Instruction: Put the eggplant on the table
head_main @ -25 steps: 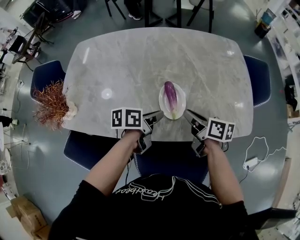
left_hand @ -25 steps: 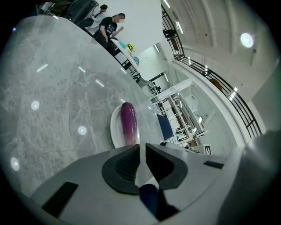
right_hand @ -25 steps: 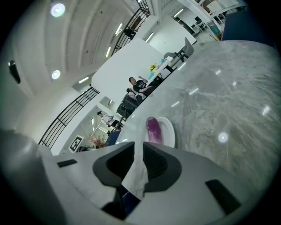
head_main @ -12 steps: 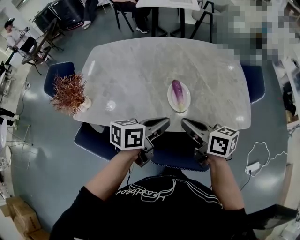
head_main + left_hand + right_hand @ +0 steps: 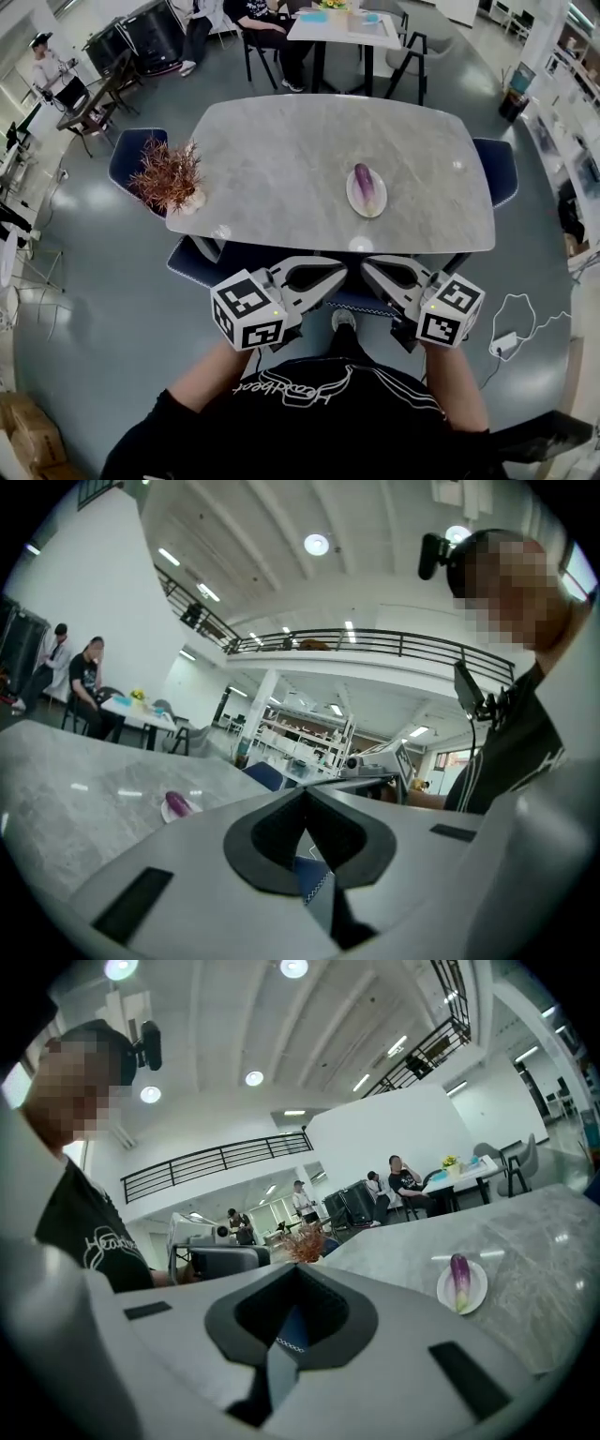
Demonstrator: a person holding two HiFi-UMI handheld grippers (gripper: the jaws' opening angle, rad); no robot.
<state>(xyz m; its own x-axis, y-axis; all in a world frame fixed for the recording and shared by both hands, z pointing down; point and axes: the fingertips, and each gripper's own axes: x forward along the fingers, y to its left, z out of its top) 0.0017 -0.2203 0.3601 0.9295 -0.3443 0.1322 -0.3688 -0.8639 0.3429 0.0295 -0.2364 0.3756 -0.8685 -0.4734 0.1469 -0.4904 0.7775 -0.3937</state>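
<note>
Pulled back to bottom middle with left gripper point(image 5: 328, 273) and right gripper point(image 5: 378, 271) shut and empty, leaving eggplant point(image 5: 364, 182) on plate point(image 5: 352, 199), job not started

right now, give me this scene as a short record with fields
eggplant: lying on the white plate, untouched
plate position: on the marble table, right of centre
dried plant: at the table's near left corner
left gripper: shut, empty, short of the table edge
right gripper: shut, empty, short of the table edge
task: eggplant not yet on the table
</note>
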